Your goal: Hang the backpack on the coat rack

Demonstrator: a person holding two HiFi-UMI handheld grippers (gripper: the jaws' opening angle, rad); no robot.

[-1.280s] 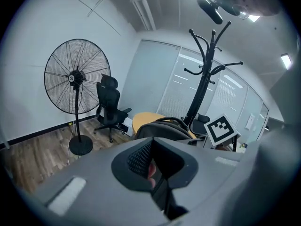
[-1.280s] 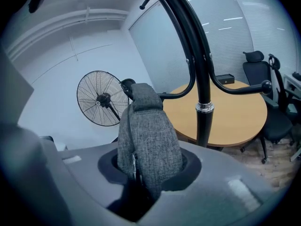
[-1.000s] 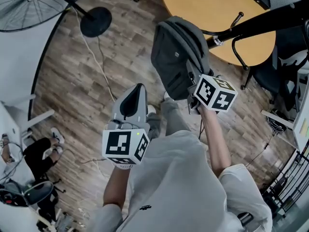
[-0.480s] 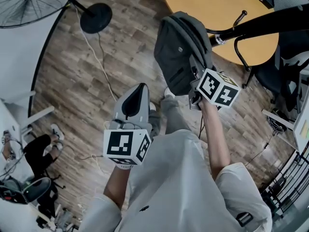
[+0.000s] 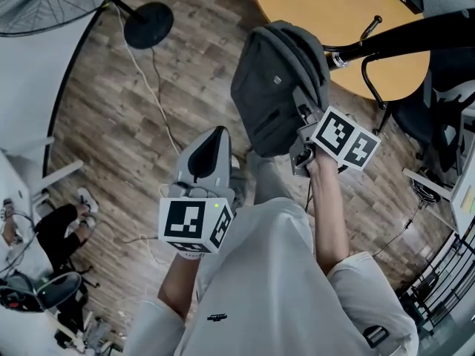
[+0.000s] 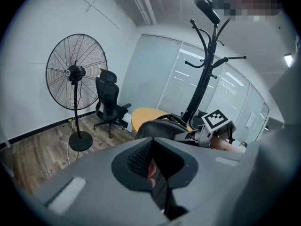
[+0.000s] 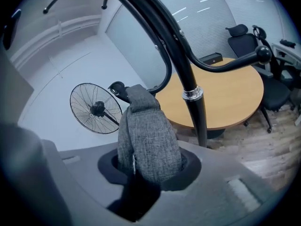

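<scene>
The grey backpack [image 5: 273,87] hangs in the air beside the black coat rack pole [image 5: 401,39], above the wood floor. My right gripper [image 5: 303,141] is shut on its grey fabric strap [image 7: 148,138]. In the right gripper view that strap rises from between the jaws to a knobbed hook [image 7: 116,87] of the rack [image 7: 188,79]; I cannot tell whether it rests on the hook. My left gripper [image 5: 210,148] hangs lower left of the bag, tapered shut and holding nothing. In the left gripper view [image 6: 153,166] the rack [image 6: 204,69] and the bag [image 6: 162,128] are ahead.
A round wooden table [image 5: 334,10] stands just behind the rack. A pedestal fan [image 6: 75,74] with a round base [image 5: 148,15] and a floor cable [image 5: 152,87] is to the left, beside an office chair [image 6: 109,105]. Another person's legs [image 5: 63,232] show at lower left.
My right gripper has rolled, tilting its marker cube, and the backpack has swung slightly left with it. The left gripper has stayed where it was.
</scene>
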